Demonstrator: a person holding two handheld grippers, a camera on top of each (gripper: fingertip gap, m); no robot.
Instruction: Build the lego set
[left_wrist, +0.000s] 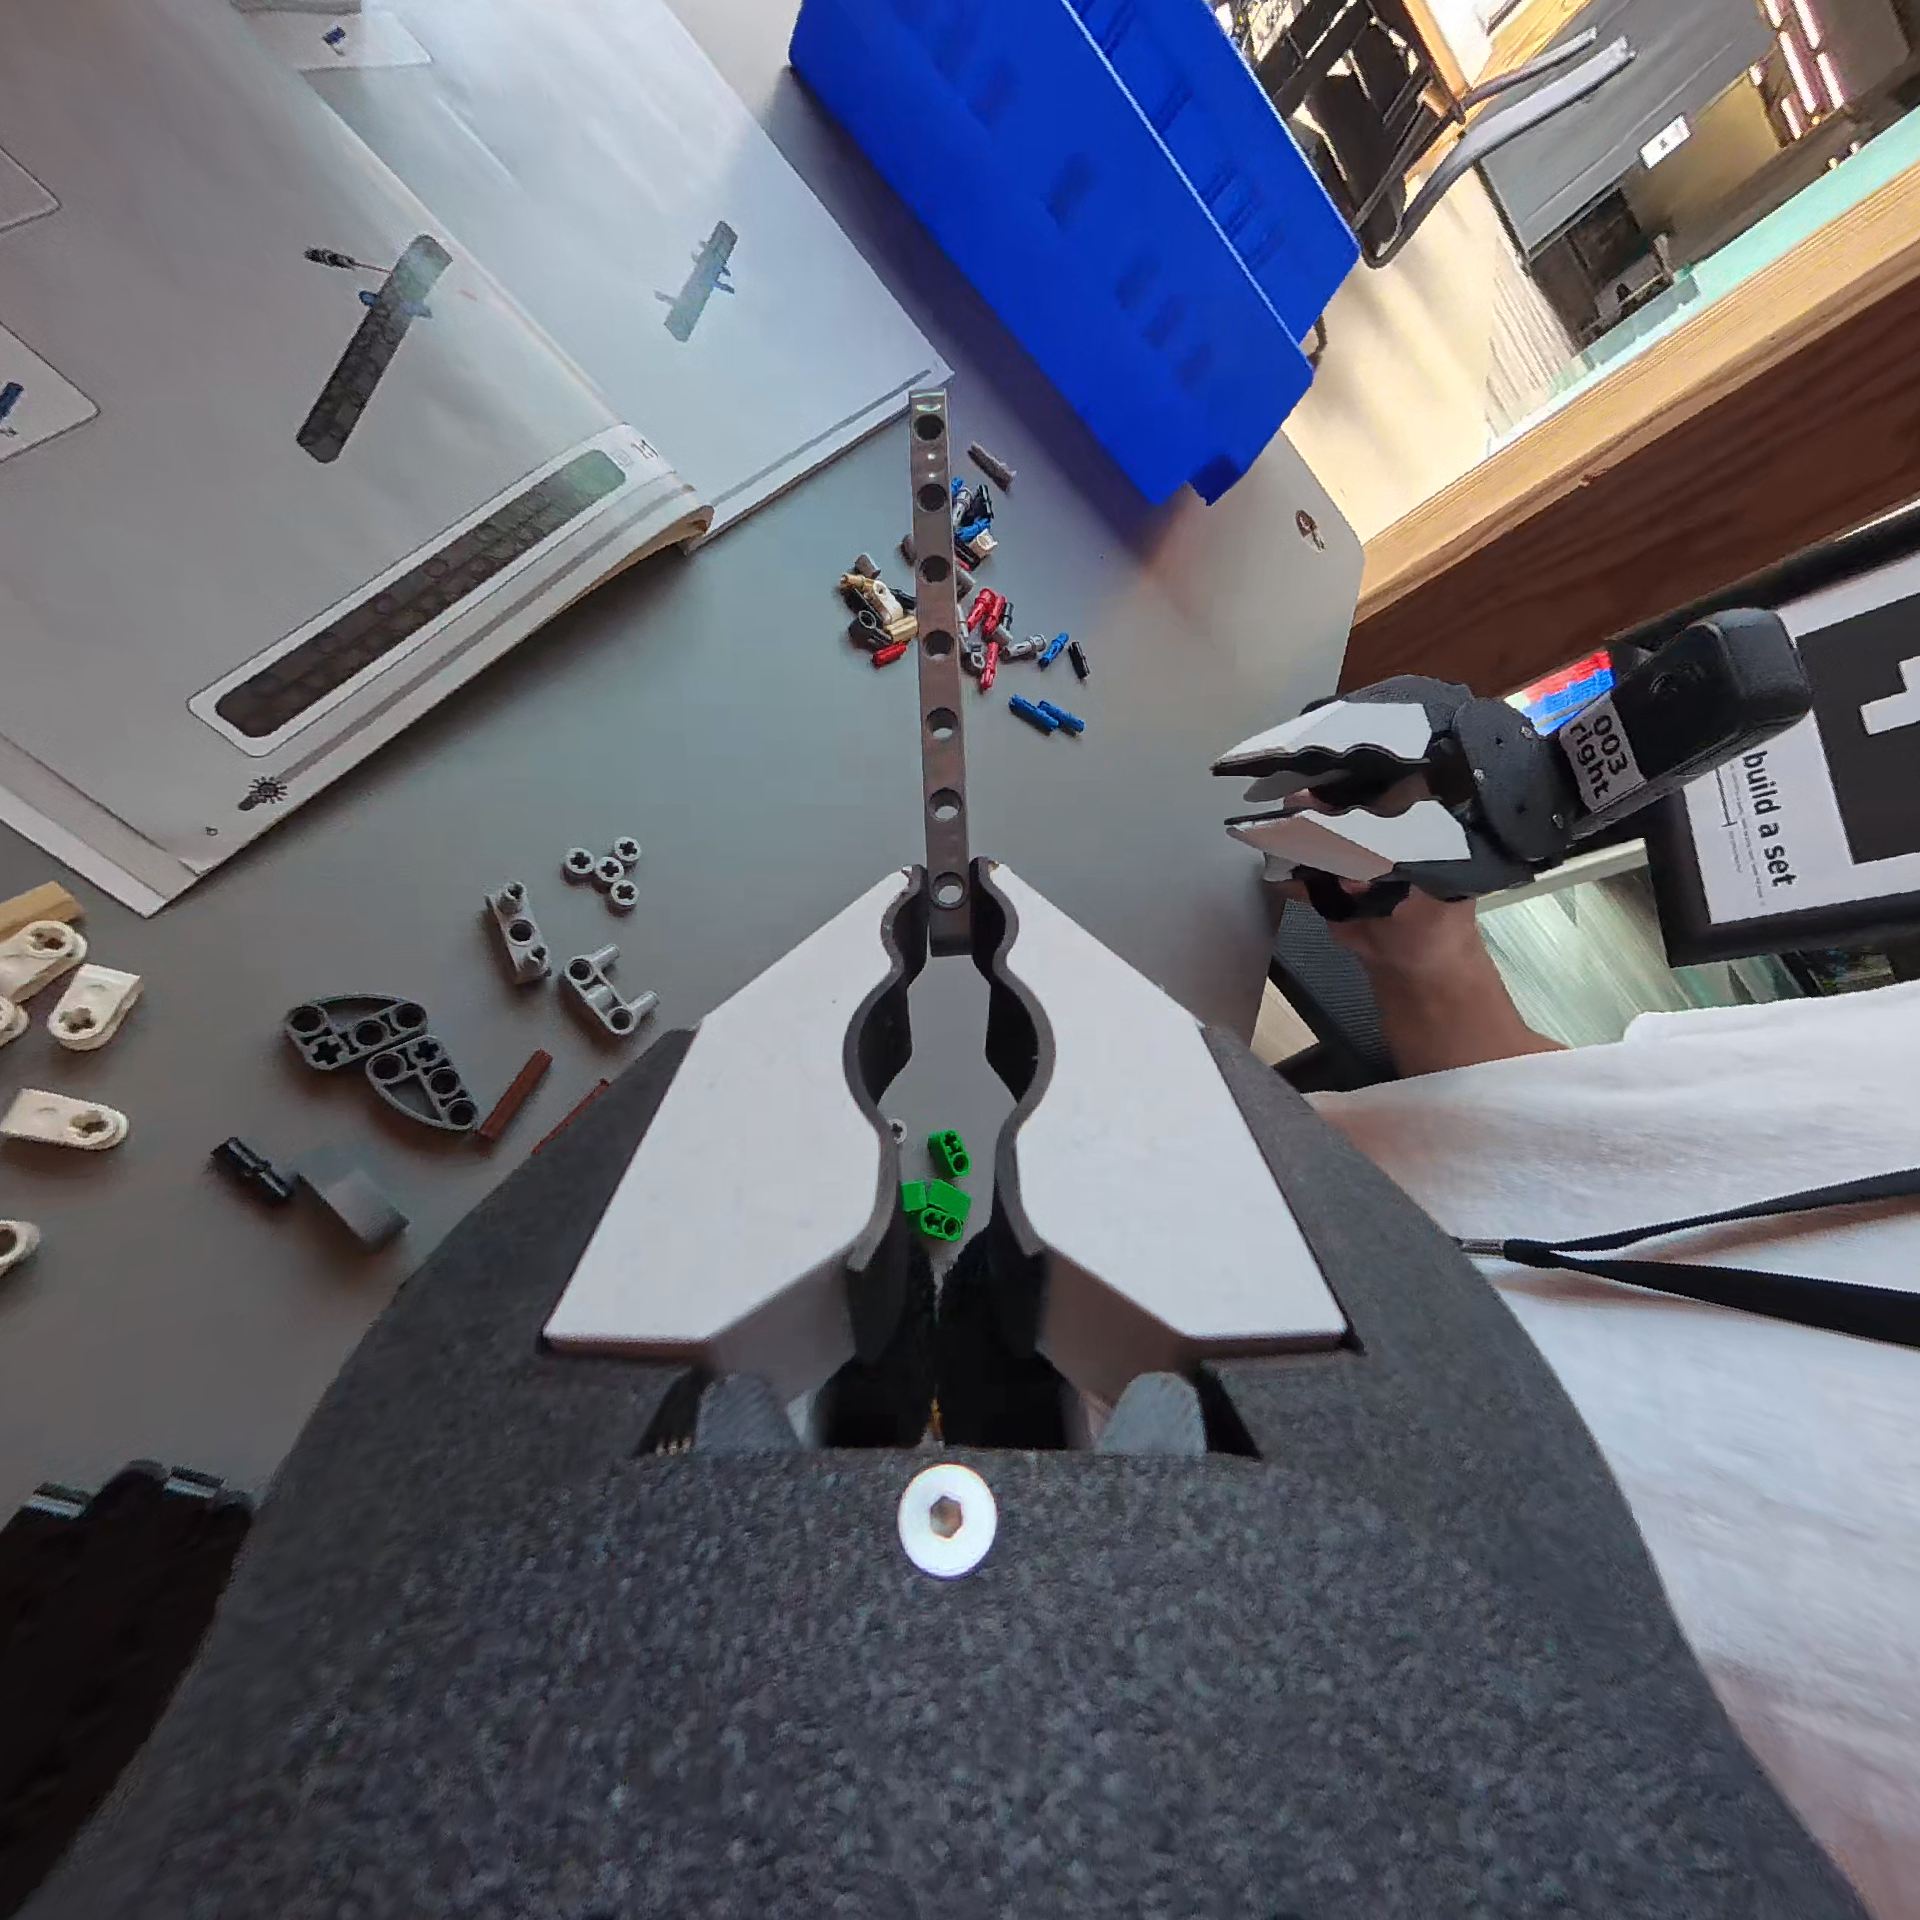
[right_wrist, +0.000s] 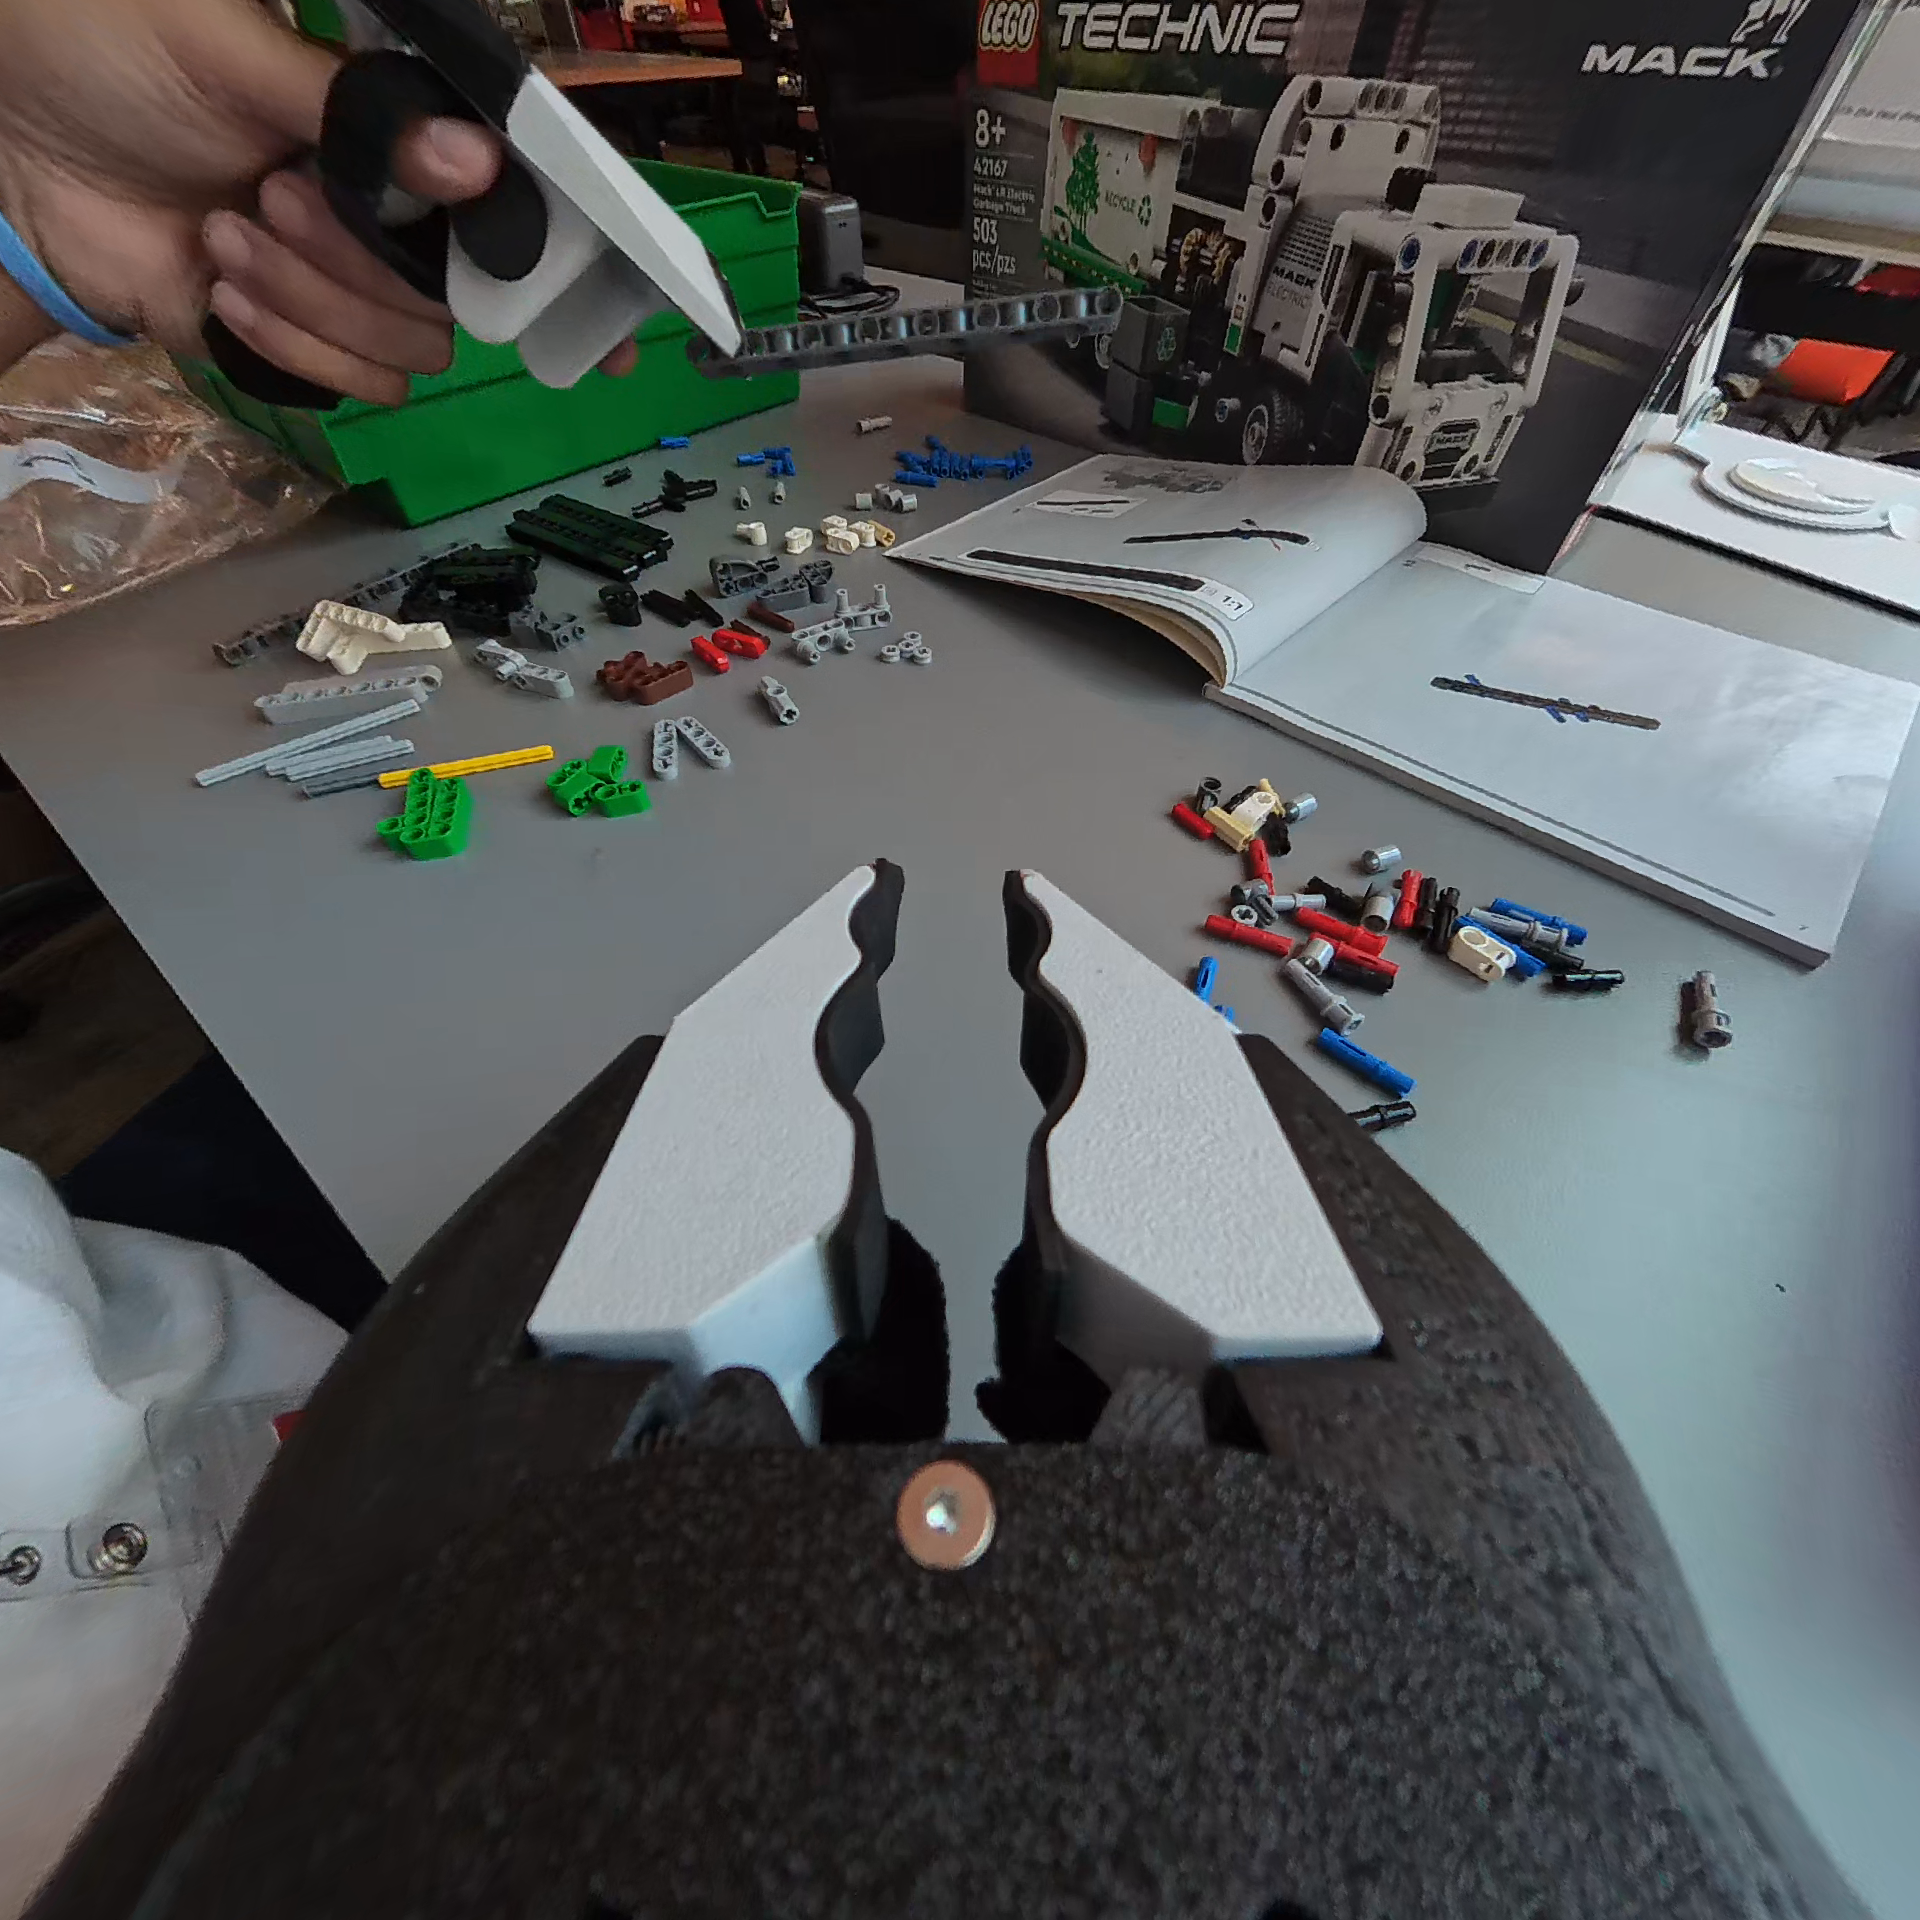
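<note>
Fingers of the left gripper (left_wrist: 948, 894) pinched one end of the long grey Technic beam (left_wrist: 937, 644), its axis running straight ahead. Right gripper (right_wrist: 951, 878) hung empty, fingers narrowly parted, nearer the scattered pins (right_wrist: 1361, 935) beside the bench's manual (right_wrist: 1558, 727).

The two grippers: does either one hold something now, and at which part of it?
The left gripper holds the long dark grey beam with holes, pinched at one end hole by its fingers; the rest juts out free. The right gripper is open and holds nothing.
</note>
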